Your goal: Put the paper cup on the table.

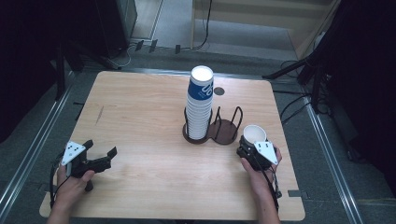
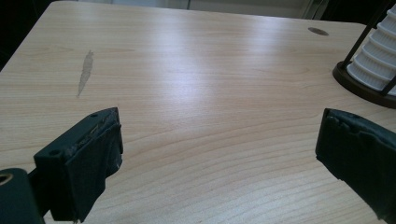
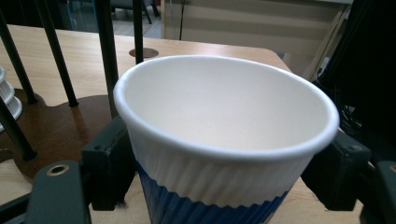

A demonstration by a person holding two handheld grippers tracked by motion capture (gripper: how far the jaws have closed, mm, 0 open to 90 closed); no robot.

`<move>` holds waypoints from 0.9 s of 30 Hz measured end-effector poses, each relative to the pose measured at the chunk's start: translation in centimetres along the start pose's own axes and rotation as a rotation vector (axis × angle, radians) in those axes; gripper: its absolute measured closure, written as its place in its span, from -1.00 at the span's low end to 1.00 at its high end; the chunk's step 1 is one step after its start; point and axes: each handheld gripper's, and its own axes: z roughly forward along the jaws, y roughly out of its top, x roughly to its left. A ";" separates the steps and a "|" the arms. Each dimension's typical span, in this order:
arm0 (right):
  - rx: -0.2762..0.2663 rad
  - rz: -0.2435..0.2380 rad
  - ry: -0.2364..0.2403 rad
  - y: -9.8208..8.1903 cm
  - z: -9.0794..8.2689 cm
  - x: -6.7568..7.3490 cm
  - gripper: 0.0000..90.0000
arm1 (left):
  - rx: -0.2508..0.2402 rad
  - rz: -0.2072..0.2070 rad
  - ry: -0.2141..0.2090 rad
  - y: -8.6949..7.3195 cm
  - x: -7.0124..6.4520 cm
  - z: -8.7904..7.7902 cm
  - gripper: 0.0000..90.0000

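Your right gripper (image 1: 252, 145) is clamped on the cup (image 3: 224, 140), which sits upright on the table (image 1: 140, 116) just beside the empty side of the rack (image 1: 227, 130). Keep the squeeze gentle so the paper wall doesn't buckle. Left gripper (image 1: 99, 157) rests low near the table's edge, jaws wide apart, holding nothing

The left gripper (image 2: 219, 154) hovers low over the wooden table (image 2: 201, 93), its two black jaws spread wide with bare wood between them. At the far right edge, stacked white cups (image 2: 380, 58) sit in a dark round holder (image 2: 359, 86).
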 end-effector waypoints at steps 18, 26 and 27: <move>0.034 0.004 0.026 -0.1 -0.2 -0.3 -0.60 | 0.003 0.001 0.002 0.0 0.0 0.1 -0.97; 0.035 0.013 0.060 0.1 -0.3 -0.5 -0.80 | 0.006 0.000 0.001 -0.1 0.0 0.1 -0.97; 0.035 0.016 0.069 0.2 -0.4 -0.6 -0.82 | 0.008 -0.002 -0.001 -0.1 0.0 0.1 -0.97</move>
